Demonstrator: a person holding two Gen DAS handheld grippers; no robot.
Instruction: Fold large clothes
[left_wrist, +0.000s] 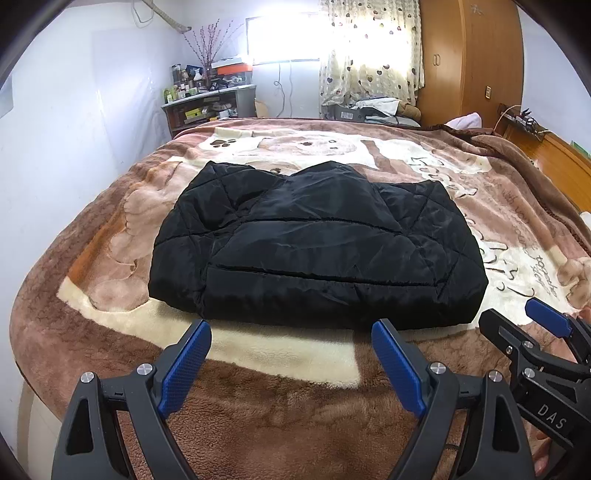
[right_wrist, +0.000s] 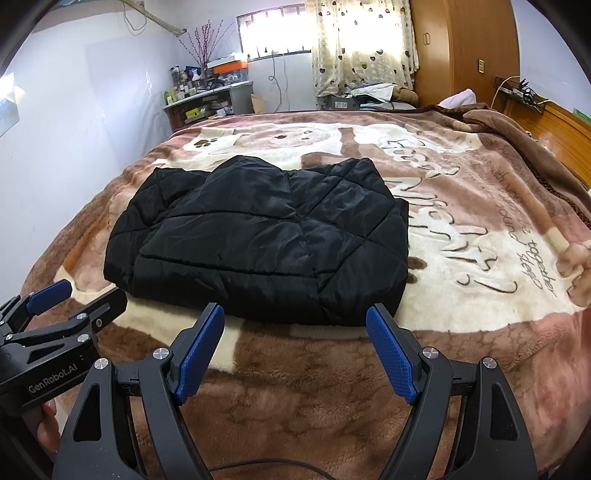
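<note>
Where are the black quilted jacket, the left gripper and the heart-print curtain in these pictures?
black quilted jacket (left_wrist: 317, 251), left wrist view, middle of its folded top.
left gripper (left_wrist: 291, 332), left wrist view, midway between its open fingertips.
heart-print curtain (right_wrist: 364, 48), right wrist view, middle of the cloth.

Before you: black quilted jacket (right_wrist: 258, 240), folded into a compact bundle, lying on a brown-and-cream plush blanket (right_wrist: 461, 258). Your right gripper (right_wrist: 295, 325), blue pads spread wide, empty, just short of its near edge. Left gripper (right_wrist: 55, 299) at lower left, apart.
</note>
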